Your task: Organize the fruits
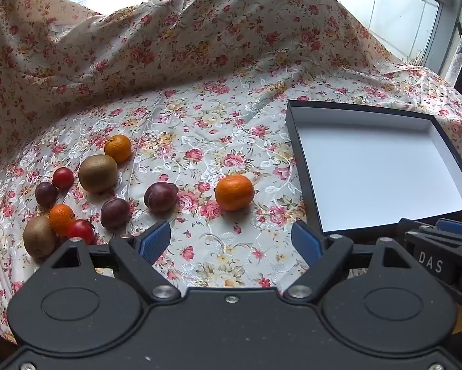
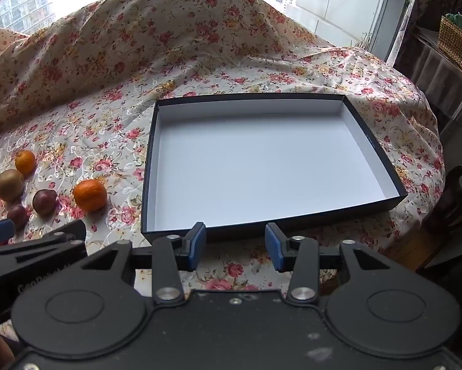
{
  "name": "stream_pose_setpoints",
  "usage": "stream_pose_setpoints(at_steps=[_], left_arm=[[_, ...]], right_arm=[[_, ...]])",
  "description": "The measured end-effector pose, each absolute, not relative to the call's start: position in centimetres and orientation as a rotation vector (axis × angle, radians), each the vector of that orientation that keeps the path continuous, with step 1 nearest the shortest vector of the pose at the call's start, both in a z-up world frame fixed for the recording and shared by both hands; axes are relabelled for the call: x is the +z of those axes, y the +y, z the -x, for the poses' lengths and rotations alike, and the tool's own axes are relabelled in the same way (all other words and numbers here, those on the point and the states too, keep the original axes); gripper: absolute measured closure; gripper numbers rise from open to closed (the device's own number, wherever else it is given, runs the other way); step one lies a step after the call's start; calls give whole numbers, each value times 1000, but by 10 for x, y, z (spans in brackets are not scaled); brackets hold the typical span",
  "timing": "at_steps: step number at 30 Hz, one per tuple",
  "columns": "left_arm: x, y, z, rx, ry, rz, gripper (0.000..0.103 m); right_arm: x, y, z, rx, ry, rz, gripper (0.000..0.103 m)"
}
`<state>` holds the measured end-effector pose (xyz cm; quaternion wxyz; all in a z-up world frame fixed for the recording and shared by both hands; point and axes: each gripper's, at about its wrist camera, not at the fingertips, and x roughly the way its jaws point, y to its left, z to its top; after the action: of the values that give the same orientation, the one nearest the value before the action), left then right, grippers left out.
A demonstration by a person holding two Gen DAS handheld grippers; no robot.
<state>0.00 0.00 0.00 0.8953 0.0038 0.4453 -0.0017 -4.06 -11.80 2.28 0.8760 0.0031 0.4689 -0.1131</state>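
Note:
Several fruits lie on the floral cloth in the left wrist view: a tangerine (image 1: pixel 234 192) nearest the box, a dark plum (image 1: pixel 160 196), another plum (image 1: pixel 114 212), a kiwi (image 1: pixel 97 173), a far tangerine (image 1: pixel 118 147), and a cluster at the left with a kiwi (image 1: pixel 39 236), cherry tomatoes (image 1: pixel 81 231) and a small tangerine (image 1: pixel 61 218). A shallow black box with a white inside (image 2: pixel 274 166) stands empty at the right; its rim also shows in the left wrist view (image 1: pixel 295 141). My left gripper (image 1: pixel 231 240) is open and empty, short of the tangerine. My right gripper (image 2: pixel 235 243) is open and empty at the box's near wall.
The floral cloth (image 1: pixel 200 129) rises in a high fold at the back, in front of windows. A wicker basket (image 2: pixel 457 43) stands on a shelf at the far right. The table's edge drops off to the right of the box. The right gripper's body (image 1: pixel 440 256) is close beside my left one.

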Motion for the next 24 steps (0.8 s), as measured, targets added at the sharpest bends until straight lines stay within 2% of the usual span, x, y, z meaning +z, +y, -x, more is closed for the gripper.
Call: stream_pose_setpoints(at_steps=[24], left_arm=[[-4,1,0,-12,939,19,18]], right_arm=[[23,-119,41,-233,982,-11,58]])
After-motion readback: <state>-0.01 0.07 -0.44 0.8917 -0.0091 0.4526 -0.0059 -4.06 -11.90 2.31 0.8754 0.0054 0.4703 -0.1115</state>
